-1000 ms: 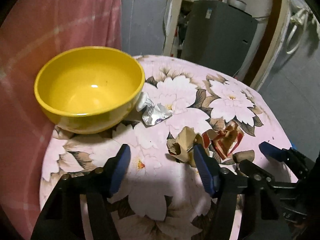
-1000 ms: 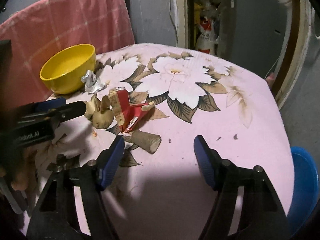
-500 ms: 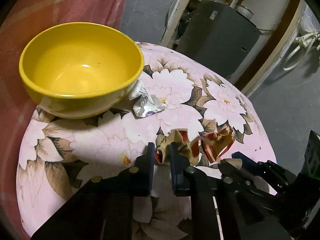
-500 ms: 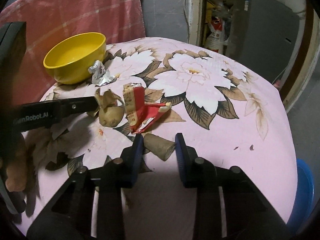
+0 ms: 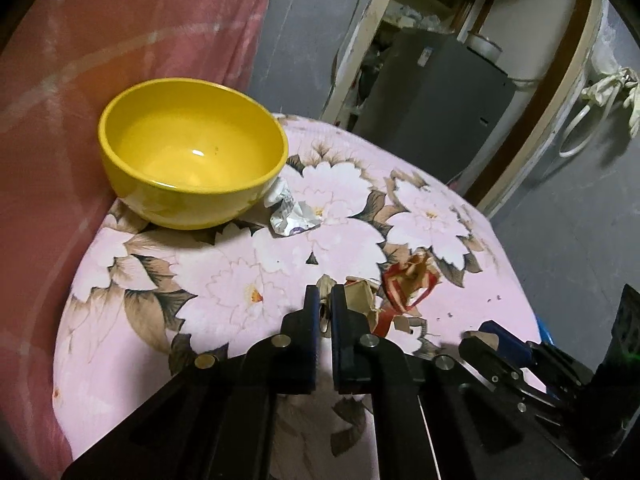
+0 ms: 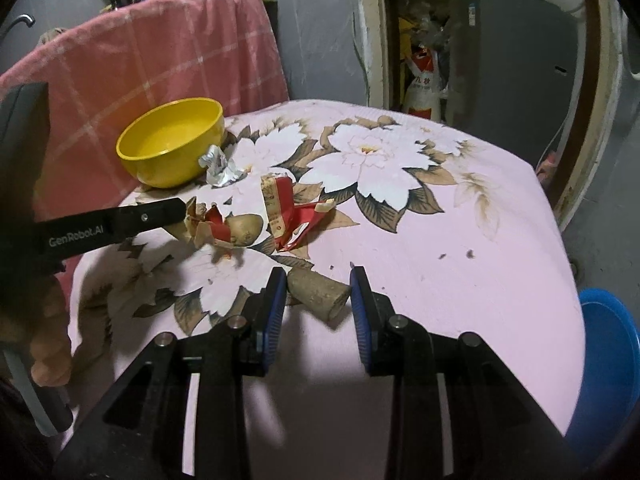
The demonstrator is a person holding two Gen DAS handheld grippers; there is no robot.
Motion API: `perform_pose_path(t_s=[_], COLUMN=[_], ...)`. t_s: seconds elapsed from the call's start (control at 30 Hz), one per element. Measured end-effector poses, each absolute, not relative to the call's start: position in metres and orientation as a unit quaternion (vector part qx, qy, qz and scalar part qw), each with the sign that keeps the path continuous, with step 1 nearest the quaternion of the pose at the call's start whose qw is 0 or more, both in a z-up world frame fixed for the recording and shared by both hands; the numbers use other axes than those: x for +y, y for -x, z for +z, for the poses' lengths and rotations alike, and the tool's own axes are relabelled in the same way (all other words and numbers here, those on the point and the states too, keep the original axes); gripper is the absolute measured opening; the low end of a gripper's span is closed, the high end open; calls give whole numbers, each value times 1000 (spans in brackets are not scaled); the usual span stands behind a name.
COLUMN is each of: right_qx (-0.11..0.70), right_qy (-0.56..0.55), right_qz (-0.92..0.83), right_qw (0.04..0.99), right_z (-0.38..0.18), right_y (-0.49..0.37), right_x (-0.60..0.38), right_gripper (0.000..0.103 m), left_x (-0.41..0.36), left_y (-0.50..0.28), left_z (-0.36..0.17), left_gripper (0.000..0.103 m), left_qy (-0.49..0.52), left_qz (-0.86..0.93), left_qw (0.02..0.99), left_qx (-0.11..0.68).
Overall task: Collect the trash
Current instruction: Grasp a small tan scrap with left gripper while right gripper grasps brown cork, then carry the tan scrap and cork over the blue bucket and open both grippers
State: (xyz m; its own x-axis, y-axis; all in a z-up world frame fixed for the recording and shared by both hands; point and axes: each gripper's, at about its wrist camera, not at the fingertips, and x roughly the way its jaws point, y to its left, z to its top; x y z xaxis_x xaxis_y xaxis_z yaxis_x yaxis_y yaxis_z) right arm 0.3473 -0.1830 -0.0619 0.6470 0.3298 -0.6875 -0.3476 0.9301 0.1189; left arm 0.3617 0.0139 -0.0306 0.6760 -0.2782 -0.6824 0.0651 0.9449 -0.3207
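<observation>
Left gripper [image 5: 325, 304] pinched only an edge of the wrapper [image 5: 360, 298] and right gripper [image 6: 318, 300] clamped the cork [image 6: 318, 295] near its end, so either could slip on the lift

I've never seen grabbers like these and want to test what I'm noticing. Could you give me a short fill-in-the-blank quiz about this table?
1. The bowl near the pink cloth is ____ in colour.
2. The crumpled foil scrap lies right beside the ____.
3. The left gripper is pinching a crumpled ____ wrapper.
4. The brown stub sits between the fingers of the ____ gripper.

Missing words: yellow; bowl; tan; right
</observation>
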Motion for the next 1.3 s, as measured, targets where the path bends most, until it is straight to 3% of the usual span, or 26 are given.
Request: perform_pose_path(t_s=[0.23,0.8,1.3], right_qx=[322,83,62], right_qy=[-11,-22,-47], right_qz=[178,68,-53], right_qw=[930,994,996], right_z=[-38,59,63], right_y=[-321,-226,-184], right_x=[-200,-285,-402], right_gripper=[57,58,58], left_x=[-2,-101,-227], left_y=[-334,-288,-280], left_z=[-3,81,95], left_gripper=[3,3,3], left_qy=[127,113,82], left_qz=[-112,-223,-319], left_qw=[925,949,927], left_qx=[339,191,177])
